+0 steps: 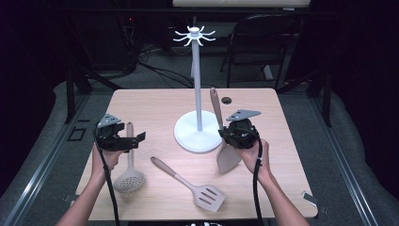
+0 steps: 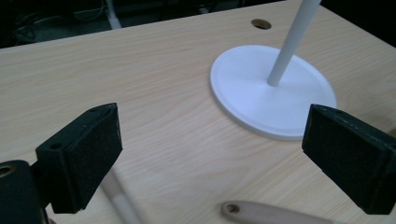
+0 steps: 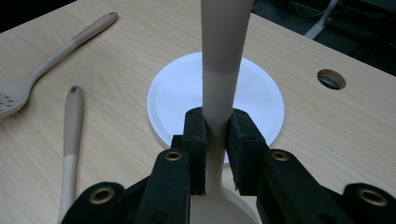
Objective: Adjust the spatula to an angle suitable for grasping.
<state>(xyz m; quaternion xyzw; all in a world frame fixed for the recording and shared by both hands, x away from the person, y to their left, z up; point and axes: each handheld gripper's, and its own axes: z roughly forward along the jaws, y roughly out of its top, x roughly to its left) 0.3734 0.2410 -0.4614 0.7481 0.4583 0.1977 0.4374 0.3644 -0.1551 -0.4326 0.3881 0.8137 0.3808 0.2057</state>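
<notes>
Right hand-held gripper [image 3: 217, 140] clamping beige spatula [image 3: 223, 56], white stand [image 1: 197, 127] behind, unlabelled

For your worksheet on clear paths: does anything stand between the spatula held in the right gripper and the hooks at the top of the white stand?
Nothing visible does. The right gripper holds the spatula beside the stand; only open air separates it from the hooks.

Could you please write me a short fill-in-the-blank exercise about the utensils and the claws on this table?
1. The right claw is shut on the handle of the solid ____.
2. The left claw holds ____.
3. The white stand has hooks at its ____.
4. The slotted turner lies between the solid spatula and the ____ with round holes.

Missing words: spatula; nothing; top; skimmer
</notes>
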